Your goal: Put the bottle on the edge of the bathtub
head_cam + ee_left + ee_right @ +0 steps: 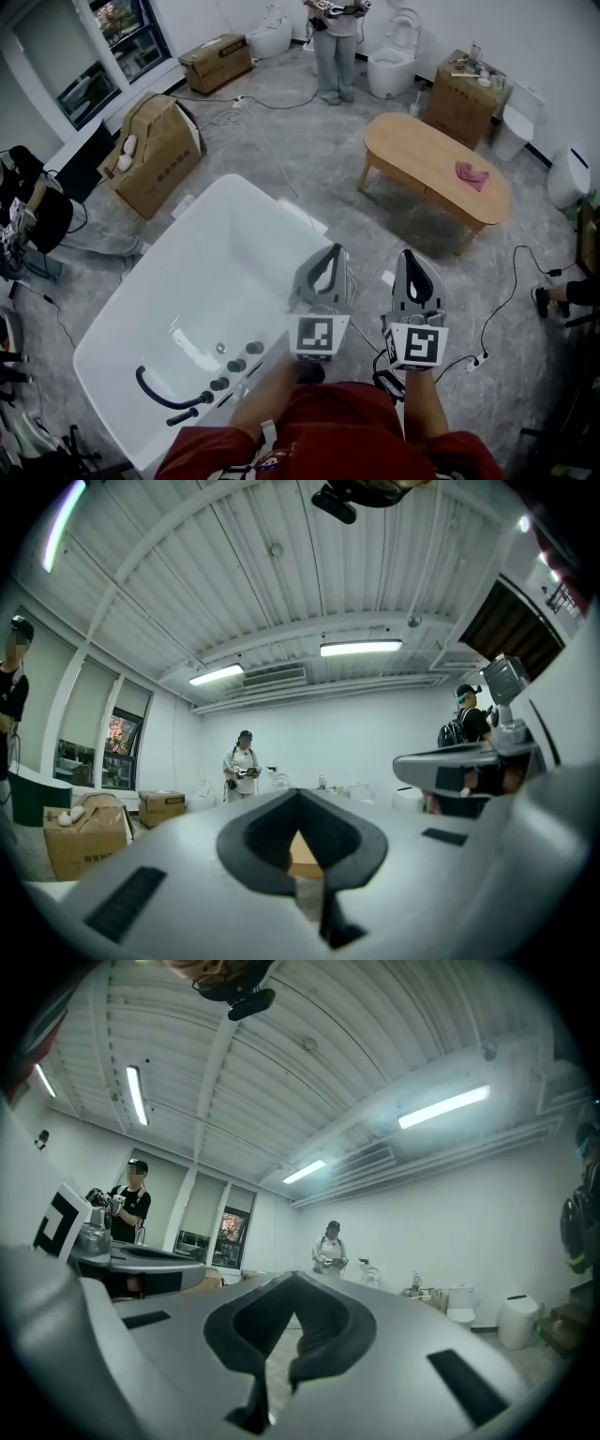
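I cannot pick out a bottle with certainty in any view. The white bathtub [274, 202] stands on the floor at my lower left, with a black tap [167, 400] and knobs on its near rim. My left gripper [328, 253] and right gripper [413, 257] are held side by side in front of me, just right of the tub's near corner. Both are shut with nothing between the jaws. In the left gripper view the left gripper [300, 797] points across the room with its pads together. In the right gripper view the right gripper [298, 1281] looks the same.
A low wooden table [422, 150] with a pink cloth [472, 174] stands ahead to the right. Cardboard cartons [159, 150] sit beyond the tub, and another carton [464, 98] holds small items. Toilets line the far wall. A person [335, 47] stands ahead. Cables run across the floor.
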